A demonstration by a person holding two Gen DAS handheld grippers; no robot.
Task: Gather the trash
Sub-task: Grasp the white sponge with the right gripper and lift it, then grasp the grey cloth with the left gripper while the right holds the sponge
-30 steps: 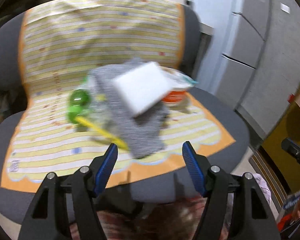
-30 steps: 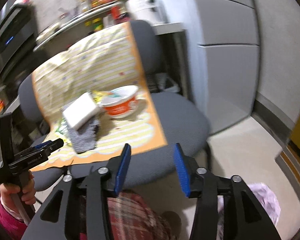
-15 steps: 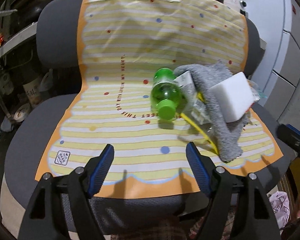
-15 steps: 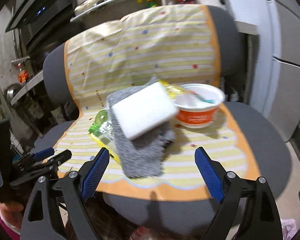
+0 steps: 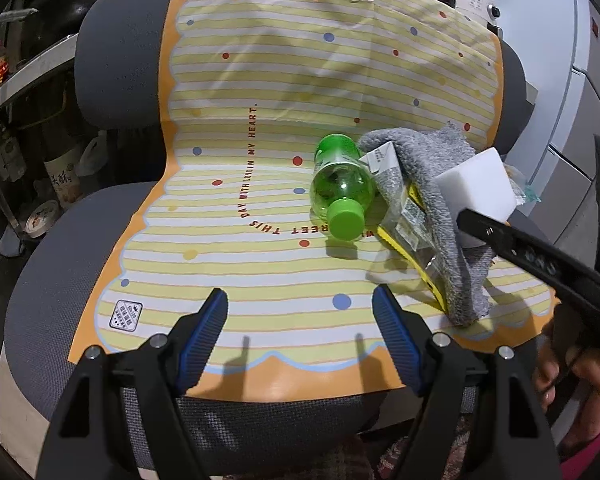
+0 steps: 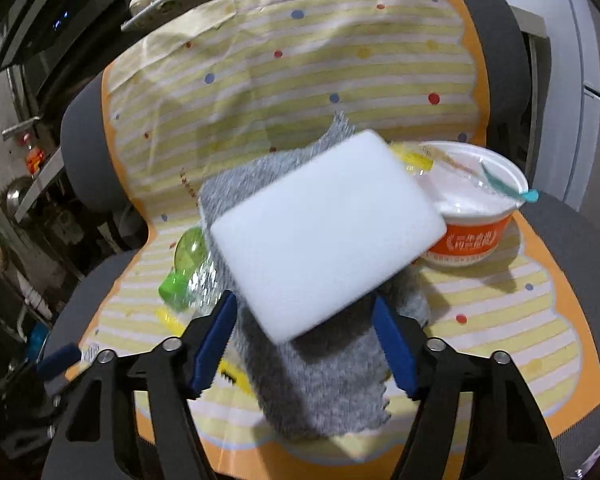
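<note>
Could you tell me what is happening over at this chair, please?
A person is clearing litter off a striped mat on an office chair. The right tongs are closing around a white sponge lying on a grey cloth. The left tongs hang open and empty, short of a green bottle. An orange cup waits beyond.

I saw the grey knitted cloth lying on the striped paper mat over the grey office chair, with the white foam block on top of it. The green plastic bottle lay to its left, touching the clear crinkled wrapper that lay partly under the cloth. The orange-and-white paper bowl stood to the right, just behind the block.
</note>
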